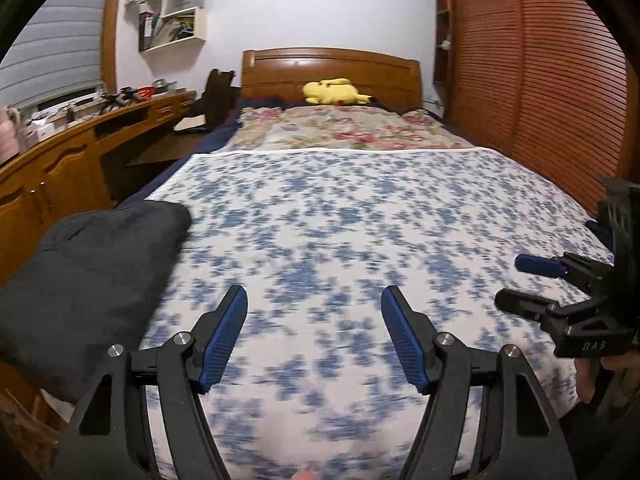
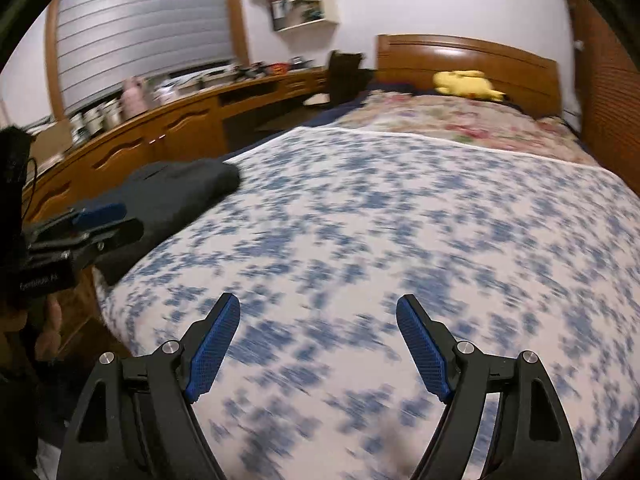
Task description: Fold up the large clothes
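Both tools, the left tool [image 1: 314, 336] and right tool [image 2: 318, 344], hover agape and empty above the blue-flowered bedspread [image 1: 360, 220]. The dark folded garment [image 1: 88, 280] lies at the bedspread's left edge, apparently set aside to keep folding space free.

My right gripper [image 2: 318, 344] hangs above the blue-and-white patterned bedspread [image 2: 400, 220], its blue-padded fingers [image 2: 214, 346] spread wide with nothing between them. The cloth beneath is blurred. At the left edge of the bed lies a dark folded garment [image 2: 176, 196], resting on the spread. My left gripper [image 2: 106, 220] shows at the far left, in front of the garment; whether it touches the cloth I cannot tell. Farther up the bed a floral blanket [image 2: 460, 124] adjoins the spread, and a yellow plush toy [image 2: 466, 84] lies by the wooden headboard [image 2: 472, 56]. A long wooden desk [image 2: 168, 128] runs along the left.
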The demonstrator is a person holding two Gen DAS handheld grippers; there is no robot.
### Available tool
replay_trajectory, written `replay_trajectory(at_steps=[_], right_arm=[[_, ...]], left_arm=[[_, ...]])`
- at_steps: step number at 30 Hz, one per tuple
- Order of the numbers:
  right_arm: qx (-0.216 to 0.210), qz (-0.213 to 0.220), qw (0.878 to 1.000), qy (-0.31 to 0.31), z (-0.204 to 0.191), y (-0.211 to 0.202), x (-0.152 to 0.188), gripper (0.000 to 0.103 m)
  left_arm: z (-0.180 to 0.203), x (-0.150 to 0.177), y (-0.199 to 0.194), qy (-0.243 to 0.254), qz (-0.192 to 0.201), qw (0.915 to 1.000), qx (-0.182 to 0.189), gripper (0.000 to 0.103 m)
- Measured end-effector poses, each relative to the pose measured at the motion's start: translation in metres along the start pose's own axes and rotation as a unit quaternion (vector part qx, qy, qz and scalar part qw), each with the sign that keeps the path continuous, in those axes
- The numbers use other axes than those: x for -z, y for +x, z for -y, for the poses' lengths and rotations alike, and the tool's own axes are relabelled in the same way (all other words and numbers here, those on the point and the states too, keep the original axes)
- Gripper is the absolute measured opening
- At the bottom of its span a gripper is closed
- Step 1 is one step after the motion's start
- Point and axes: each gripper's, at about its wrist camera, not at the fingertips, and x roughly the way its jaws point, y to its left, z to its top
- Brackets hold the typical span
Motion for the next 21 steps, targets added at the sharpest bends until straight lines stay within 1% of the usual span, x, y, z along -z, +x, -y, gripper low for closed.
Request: replay_trajectory(at_steps=[3, 7, 11, 16, 21], right_arm=[[0.027, 0.013, 0.999, 0.014, 0.015, -0.031, 0.008, 0.082], [0.052, 0.028, 0.998, 0.028, 0.020, -0.072, 0.018, 0.083], [0.071, 0.041, 0.996, 0.045, 0.024, -0.109, 0.028, 0.088], [0.083, 0.066, 0.993, 0.058, 0.027, -0.148, 0.033, 0.089], [0.112, 0.090, 0.988, 0.054, 0.016, -0.186, 0.037, 0.089]], left_arm=[[0.025, 0.001, -0.003, 0.002, -0.002, 0.9998, 0.019, 0.070], [0.058, 0.000, -0.013, 0.008, -0.001, 0.9996, 0.026, 0.070], [0.085, -0.006, -0.030, 0.016, 0.005, 0.9994, 0.031, 0.070], [0.114, -0.016, -0.056, 0.030, 0.023, 0.9991, 0.018, 0.070], [0.138, -0.022, -0.077, 0.046, 0.038, 0.9979, 0.023, 0.070]])
